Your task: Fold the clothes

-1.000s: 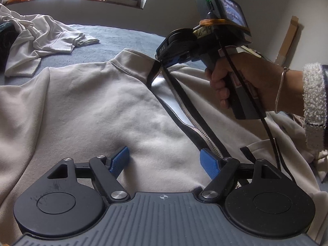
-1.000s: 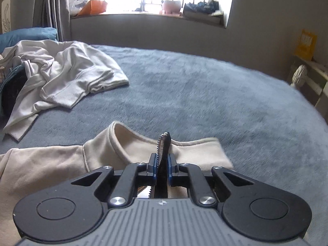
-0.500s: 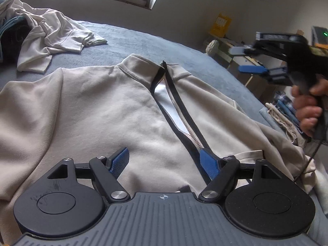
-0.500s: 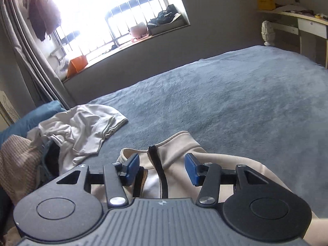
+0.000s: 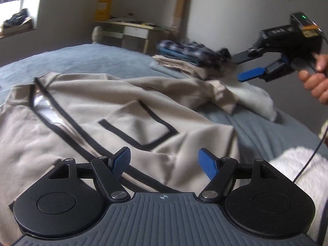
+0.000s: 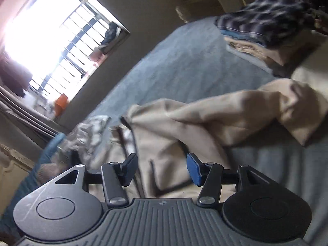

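A beige zip jacket (image 5: 92, 106) with black trim and a black-outlined chest pocket lies spread on the bed, collar at the far left. Low over its zip and pocket, my left gripper (image 5: 164, 162) is open; its jaws are closing a little with nothing between them. A hand holds my right gripper (image 5: 244, 66) in the air at the upper right, above the jacket's bunched sleeve (image 5: 221, 90). In the right wrist view, tilted and blurred, the right gripper (image 6: 162, 168) has its jaws opening and empty, over the jacket (image 6: 174, 127) and its sleeve (image 6: 287, 106).
The bed has a blue-grey cover (image 5: 82, 59). A stack of folded clothes (image 5: 184, 55) topped by a plaid piece sits at its far side. Loose pale clothes (image 6: 92, 131) lie near the window (image 6: 51, 41). A desk (image 5: 131, 28) stands by the wall. A fluffy white sleeve (image 5: 297, 174) is beside my left gripper.
The right gripper let go of the jacket's collar, opened, and swung away to the right while rolling. The left gripper turned right, from the zip toward the pocket and sleeve.
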A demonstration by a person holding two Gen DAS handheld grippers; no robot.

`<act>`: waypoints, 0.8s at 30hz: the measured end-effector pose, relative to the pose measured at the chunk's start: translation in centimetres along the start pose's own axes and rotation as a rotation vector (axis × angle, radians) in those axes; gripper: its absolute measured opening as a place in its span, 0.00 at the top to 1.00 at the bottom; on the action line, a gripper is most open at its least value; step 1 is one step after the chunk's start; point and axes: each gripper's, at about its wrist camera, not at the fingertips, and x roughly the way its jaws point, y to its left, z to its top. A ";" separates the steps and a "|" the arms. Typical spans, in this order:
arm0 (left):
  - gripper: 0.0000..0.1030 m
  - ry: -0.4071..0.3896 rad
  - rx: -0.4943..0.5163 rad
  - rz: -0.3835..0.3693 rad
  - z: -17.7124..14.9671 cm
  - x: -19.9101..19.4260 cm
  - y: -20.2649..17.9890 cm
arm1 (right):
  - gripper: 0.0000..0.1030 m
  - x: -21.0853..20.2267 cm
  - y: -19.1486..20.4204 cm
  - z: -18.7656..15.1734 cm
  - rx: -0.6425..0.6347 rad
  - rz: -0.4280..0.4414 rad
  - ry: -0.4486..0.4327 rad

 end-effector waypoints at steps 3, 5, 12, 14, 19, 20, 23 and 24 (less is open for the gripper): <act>0.34 0.061 0.113 -0.023 -1.4 1.6 -3.3 | 0.47 0.9 -3.4 -2.7 -0.006 -0.138 0.070; 0.44 0.106 0.171 -0.005 -2.4 2.6 -4.7 | 0.48 1.6 -6.0 -4.0 0.056 -0.149 0.105; 0.52 0.132 0.162 0.063 -3.1 3.4 -4.8 | 0.49 2.8 -11.4 -6.9 0.188 -0.086 0.133; 0.52 0.146 0.167 0.038 -3.1 3.7 -5.0 | 0.49 3.4 -12.3 -7.1 0.207 -0.084 0.144; 0.52 0.172 0.200 0.011 -3.9 4.4 -5.9 | 0.51 4.1 -15.2 -7.3 0.349 0.004 0.091; 0.52 0.171 0.204 0.013 -4.0 4.5 -6.0 | 0.52 4.2 -15.3 -7.3 0.350 0.010 0.085; 0.52 0.161 0.171 0.010 -3.9 4.6 -5.5 | 0.55 3.9 -14.4 -7.4 0.276 0.002 0.075; 0.53 0.157 0.164 0.011 -3.9 4.7 -5.4 | 0.55 3.8 -14.0 -7.3 0.239 -0.006 0.080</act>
